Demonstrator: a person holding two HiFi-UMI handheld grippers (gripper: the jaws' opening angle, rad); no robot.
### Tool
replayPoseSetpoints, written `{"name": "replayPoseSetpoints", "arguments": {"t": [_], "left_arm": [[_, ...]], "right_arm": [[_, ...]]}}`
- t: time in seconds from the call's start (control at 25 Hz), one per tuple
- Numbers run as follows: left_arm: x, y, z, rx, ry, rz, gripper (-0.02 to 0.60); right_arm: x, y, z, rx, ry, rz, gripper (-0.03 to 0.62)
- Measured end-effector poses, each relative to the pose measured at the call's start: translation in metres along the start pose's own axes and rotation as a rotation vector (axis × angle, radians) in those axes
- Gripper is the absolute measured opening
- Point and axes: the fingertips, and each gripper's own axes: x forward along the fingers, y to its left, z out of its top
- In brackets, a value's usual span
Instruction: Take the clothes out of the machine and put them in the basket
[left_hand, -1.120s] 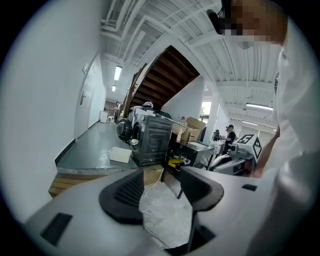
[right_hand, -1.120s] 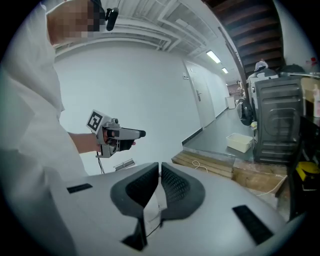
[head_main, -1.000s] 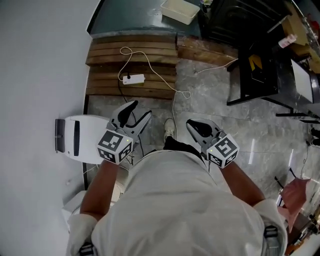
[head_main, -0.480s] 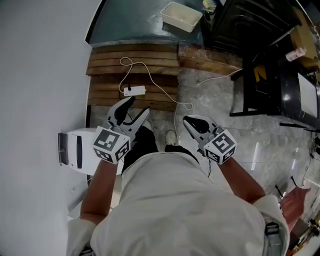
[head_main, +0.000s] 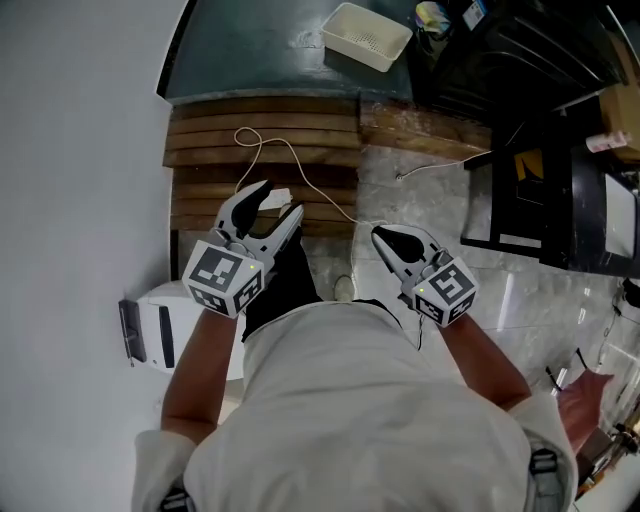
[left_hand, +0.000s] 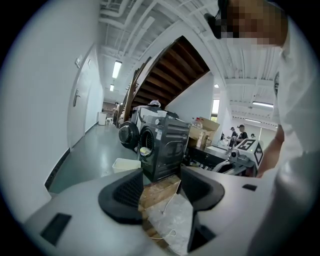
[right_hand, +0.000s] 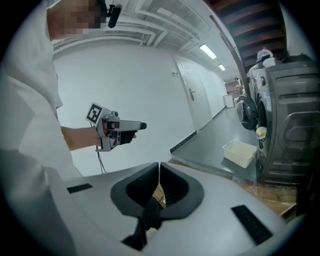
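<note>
Two grippers are held out near a brown wooden slat platform (head_main: 265, 130): the left gripper (head_main: 279, 199) half open and empty, the right gripper (head_main: 384, 235) closed on nothing. The white rectangular plastic basket (head_main: 366, 36) sits on the grey floor just beside the black front-loading washing machine (left_hand: 165, 145).

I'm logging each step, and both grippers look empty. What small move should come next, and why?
Probably a step forward over the wooden boards toward the washing machine. It stands well ahead, likely out of reach; the left gripper is open and empty, the right gripper shut on nothing, and the basket waits on the floor near the machine.
</note>
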Motion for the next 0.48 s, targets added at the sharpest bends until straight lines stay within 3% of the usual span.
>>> {"name": "replayPoseSetpoints", "arguments": {"t": [0.2, 0.48], "left_arm": [[0.051, 0.072, 0.029, -0.01, 0.014, -0.072, 0.227], [0.093, 0.166, 0.091, 0.034, 0.073, -0.199, 0.227]], "right_arm": [[0.071, -0.043, 0.035, 0.038, 0.031, -0.035, 0.008], [0.154, -0.079, 0.12, 0.091, 0.036, -0.096, 0.008]]}}
